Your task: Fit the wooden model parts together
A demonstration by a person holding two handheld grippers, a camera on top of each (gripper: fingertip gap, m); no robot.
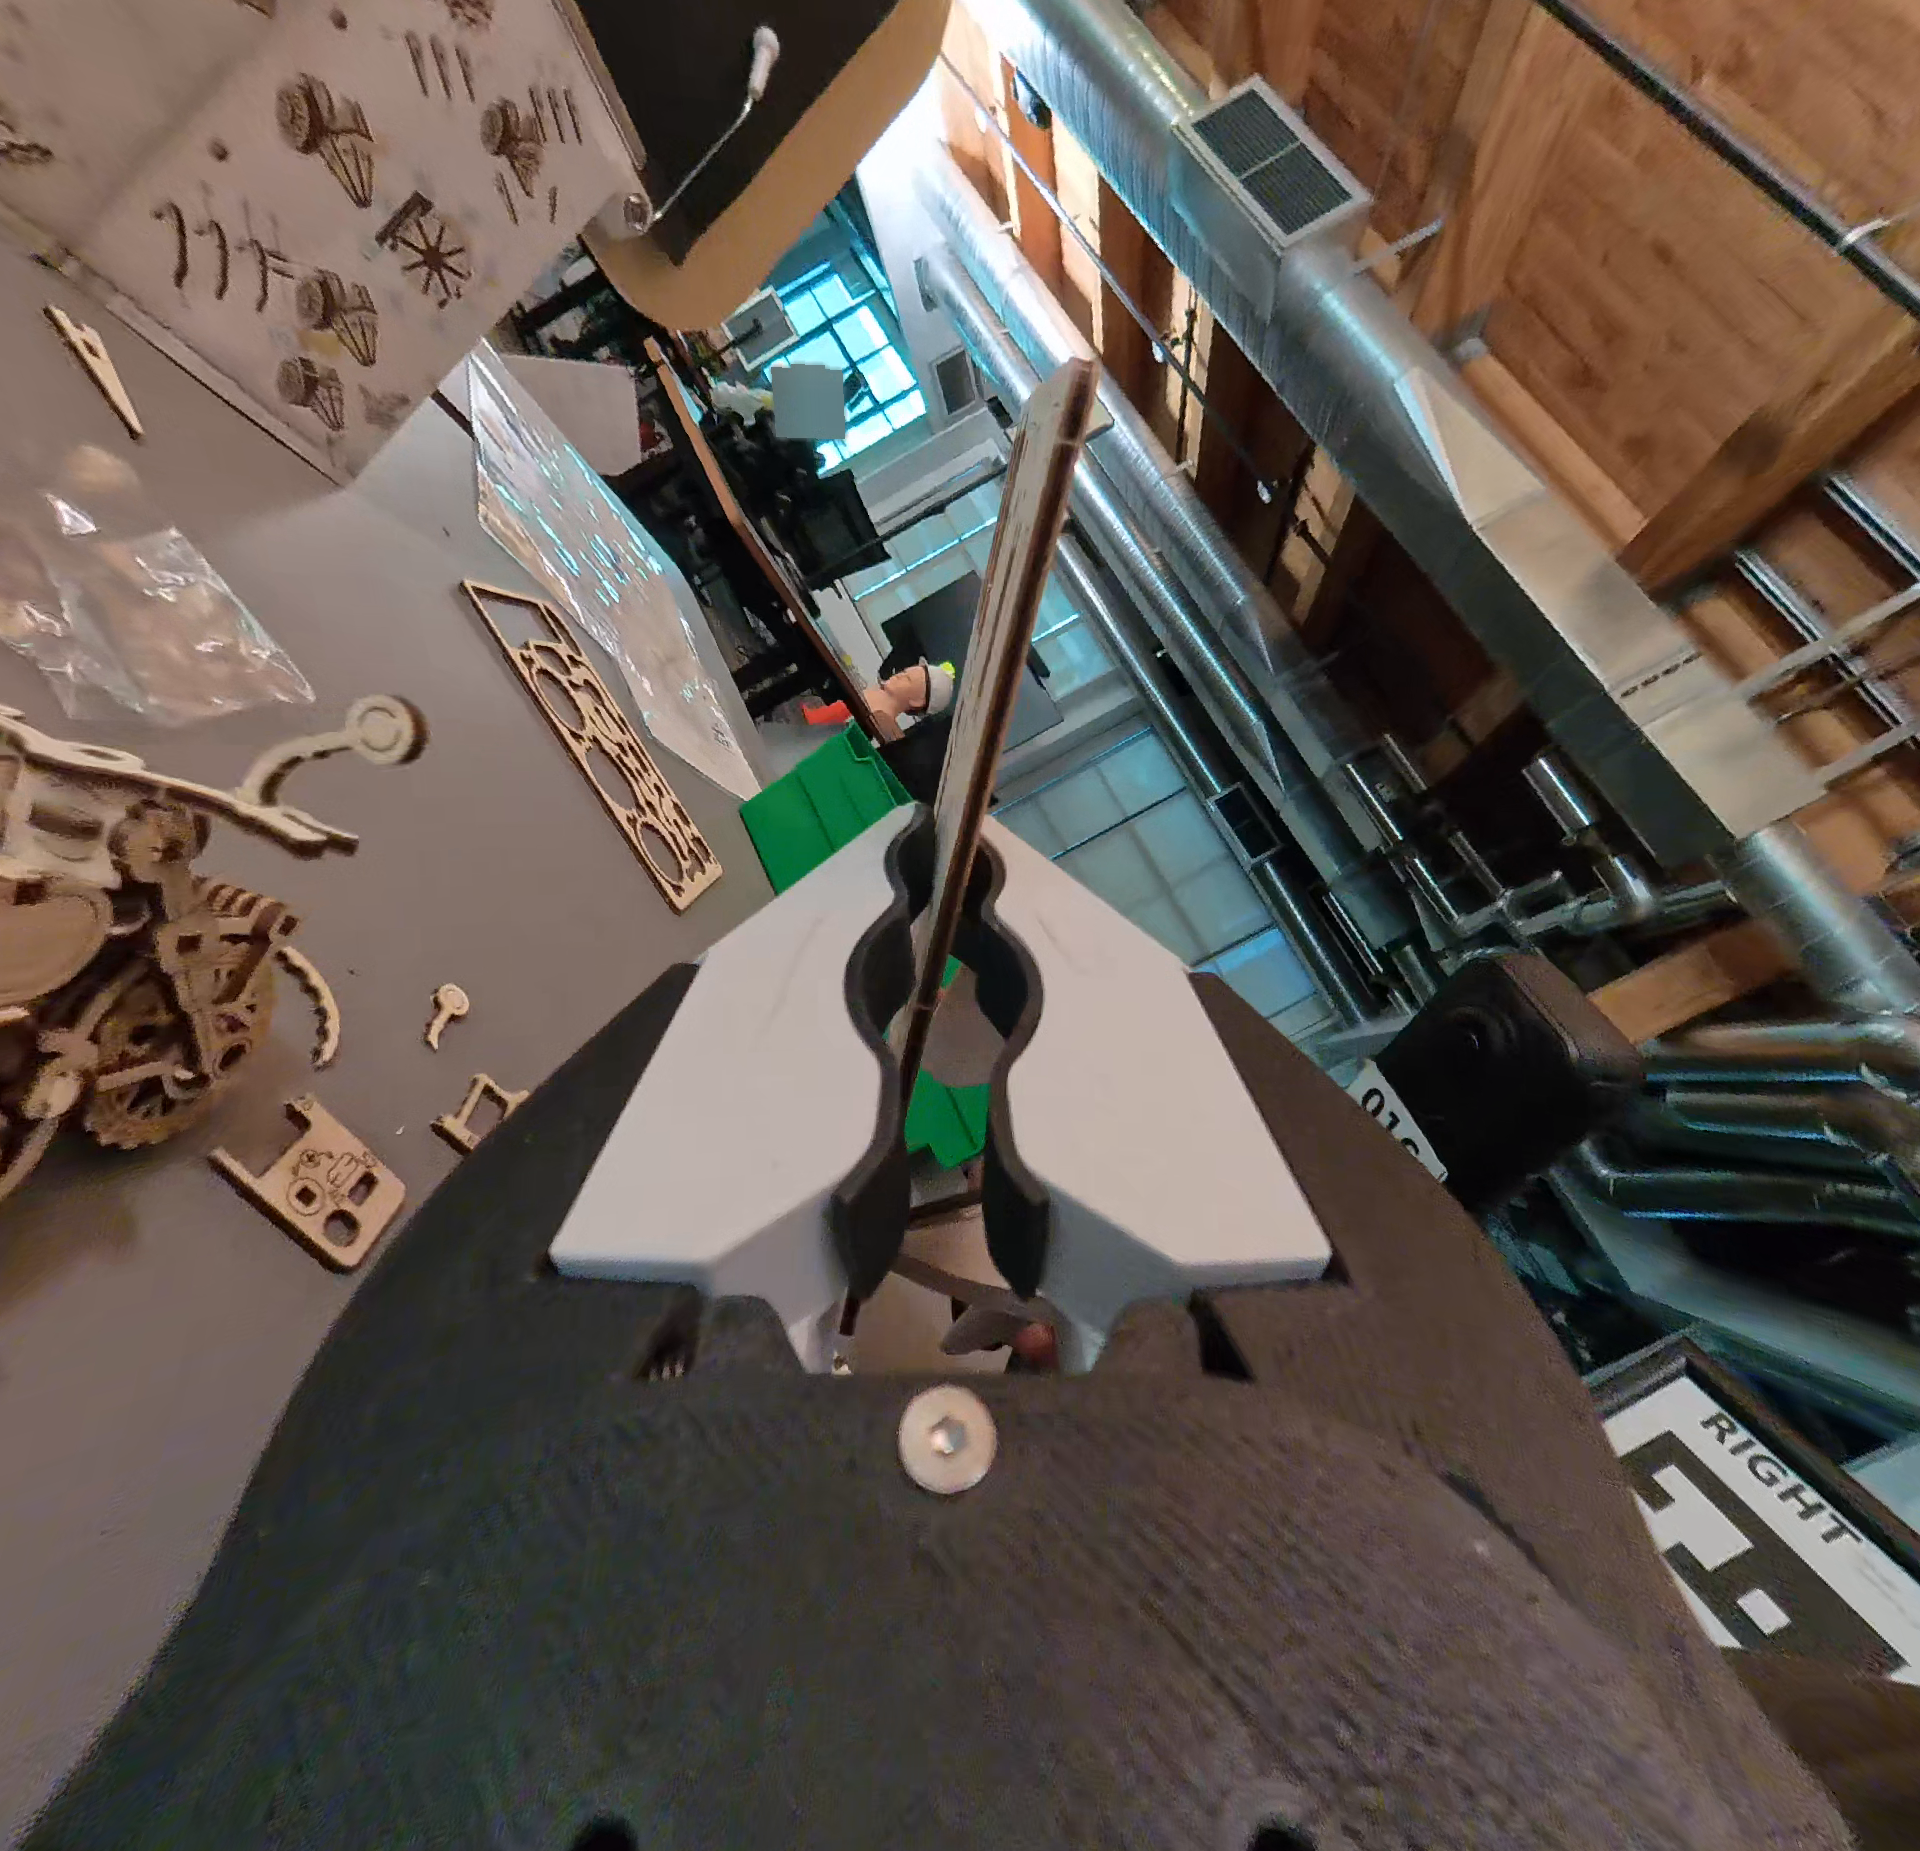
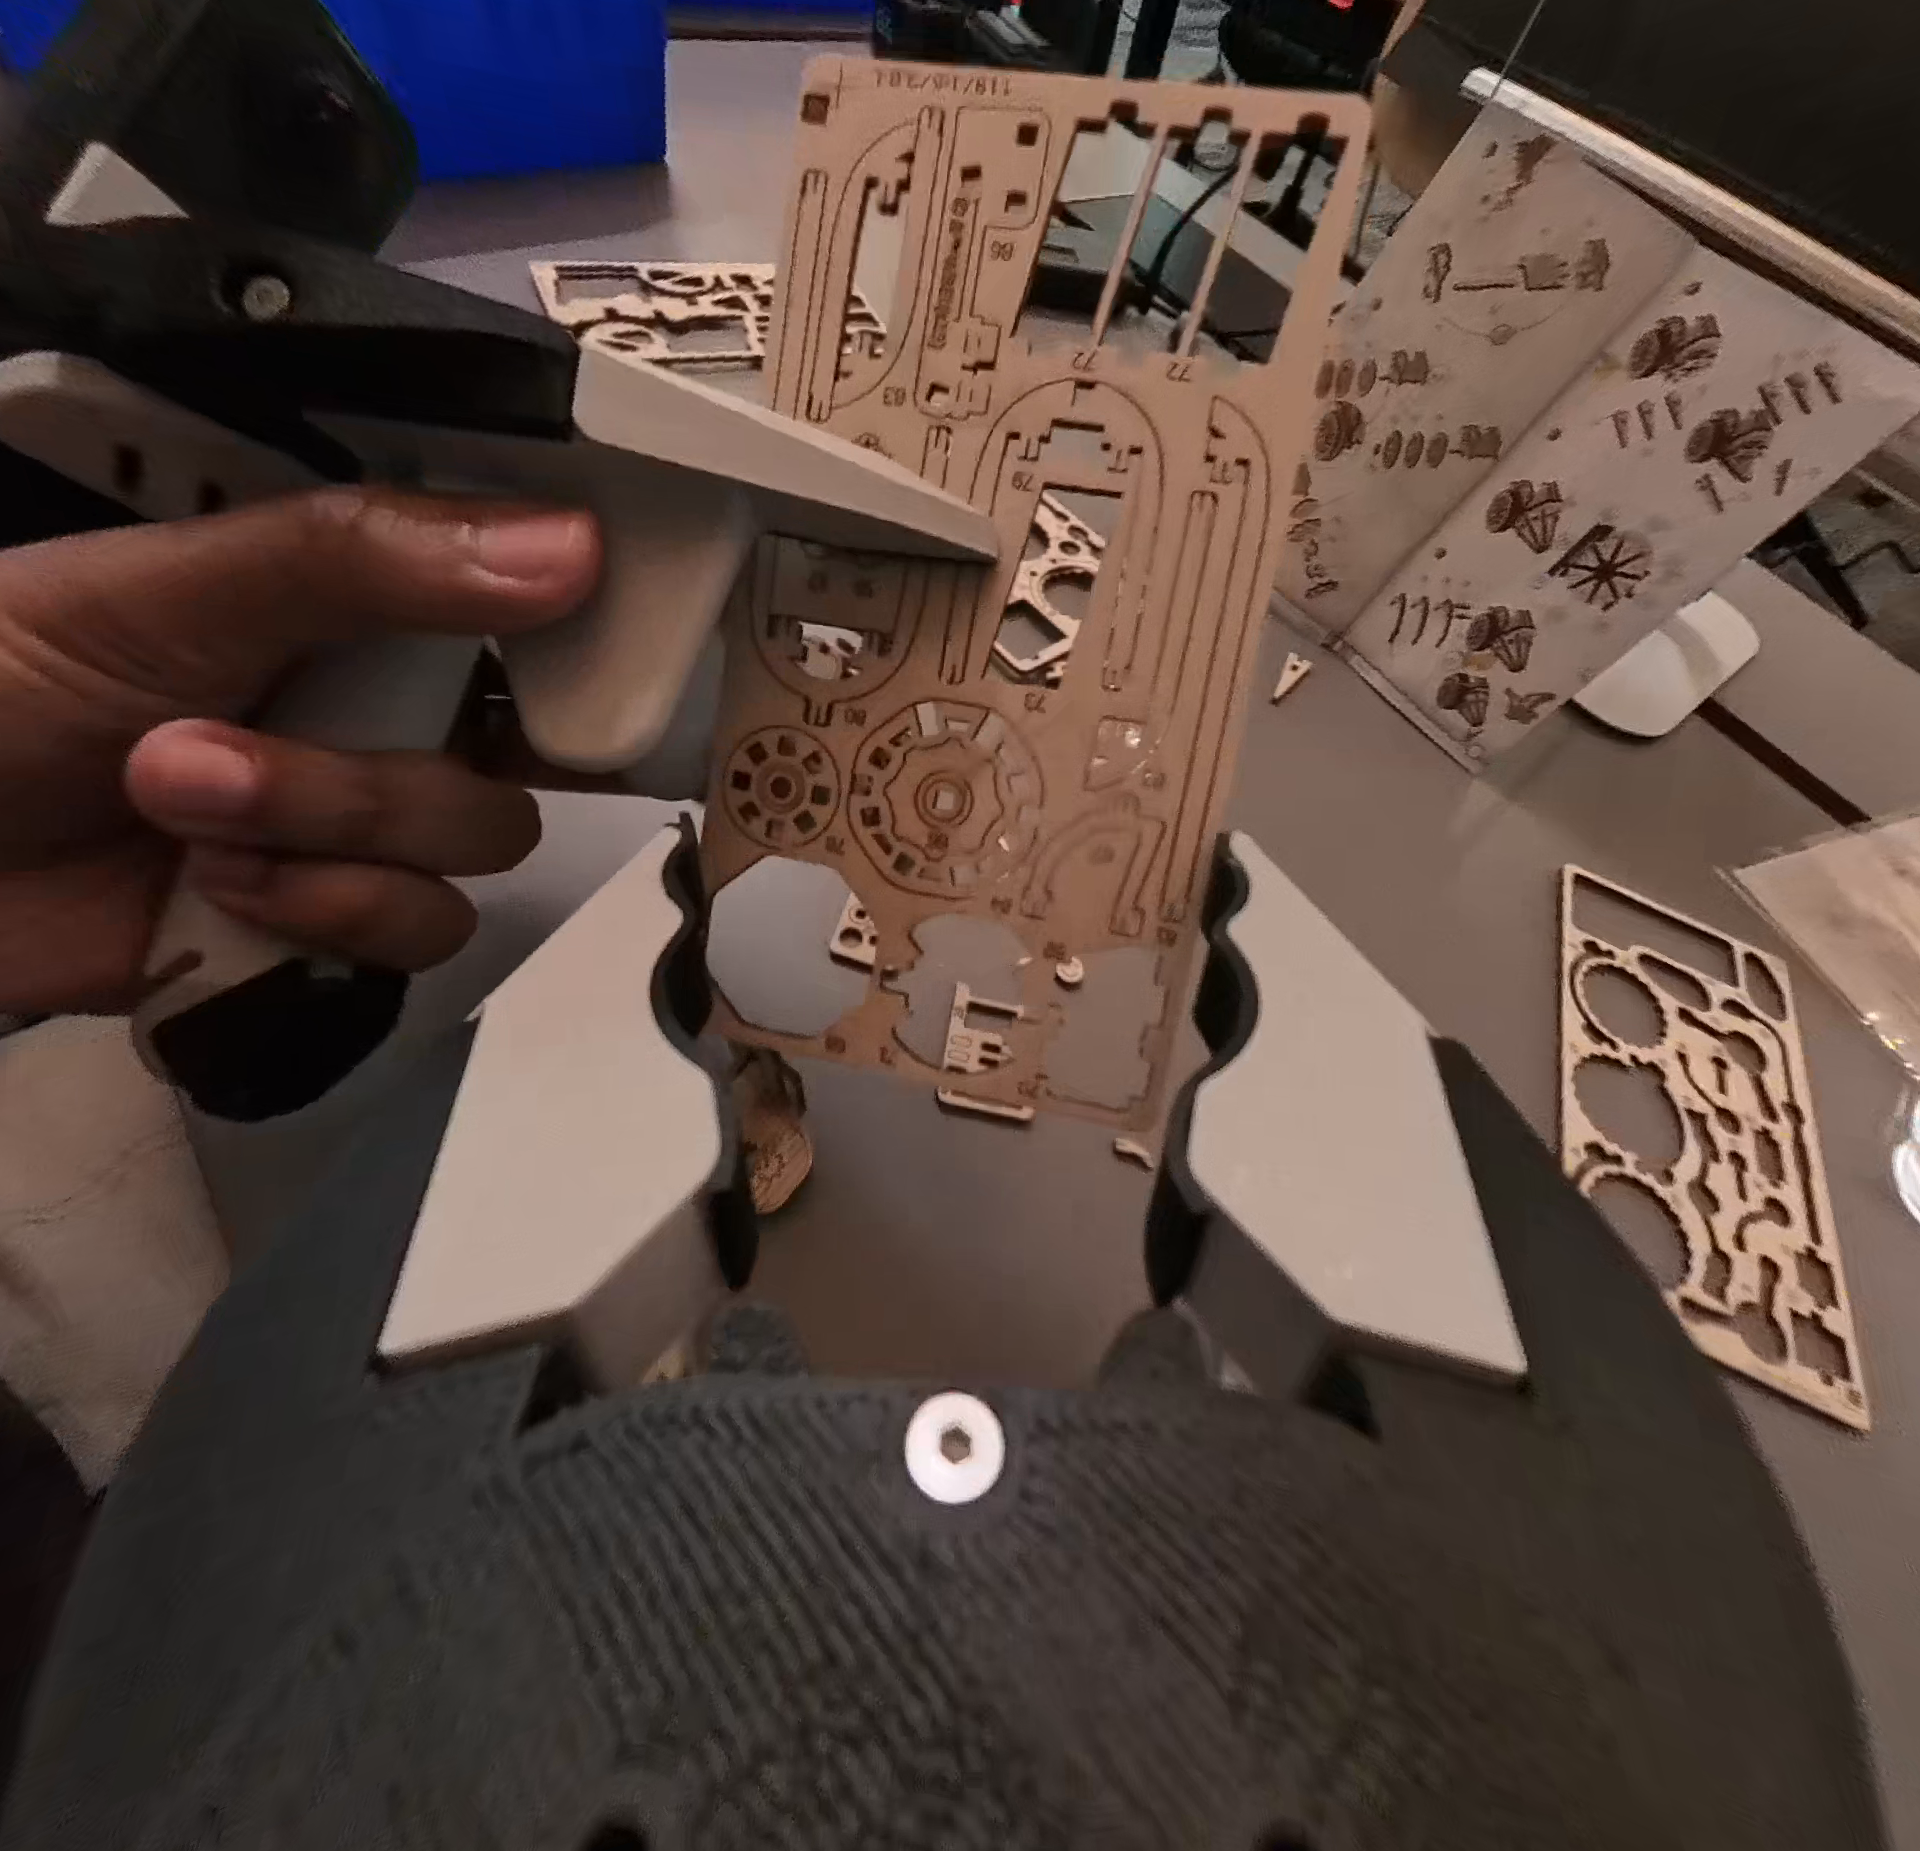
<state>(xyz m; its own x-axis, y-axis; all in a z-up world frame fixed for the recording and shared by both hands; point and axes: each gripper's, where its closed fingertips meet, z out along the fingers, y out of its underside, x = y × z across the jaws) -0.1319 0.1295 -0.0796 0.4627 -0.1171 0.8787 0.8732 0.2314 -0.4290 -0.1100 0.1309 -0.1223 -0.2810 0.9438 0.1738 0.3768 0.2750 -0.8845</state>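
Currently the grey table [image 2: 1434, 928] carries all loose items, and the wooden parts sheet [image 2: 1039, 575] serves as the landmark. In the right wrist view the sheet stands upright above the table, its flat face toward the camera; in the left wrist view it shows edge-on [image 1: 997, 679], so its cut pattern is hidden there. The left gripper [image 2: 977, 544] is clenched on the sheet's left edge, covering part of the laser-cut outlines; a hand [image 2: 260, 721] holds its grip. The right gripper [image 2: 951, 970] is released, its jaws spread wide on either side of the sheet's lower edge; contact with the sheet cannot be confirmed. The sheet is pale plywood with engraved gear and arch shapes and several empty cut-outs.

Right of the sheet, a folded instruction leaflet [image 2: 1558, 471] stands upright. Below and right of it, an emptied parts frame [image 2: 1704, 1157] lies flat. Far right, a clear plastic bag [image 2: 1849, 918] is cut off by the picture edge. Behind the sheet, another frame [image 2: 644, 305] is partly hidden. In the left wrist view, a partly built wooden model [image 1: 114, 970] sits at the left edge, cut off, with small loose pieces [image 1: 312, 1178] beside it.
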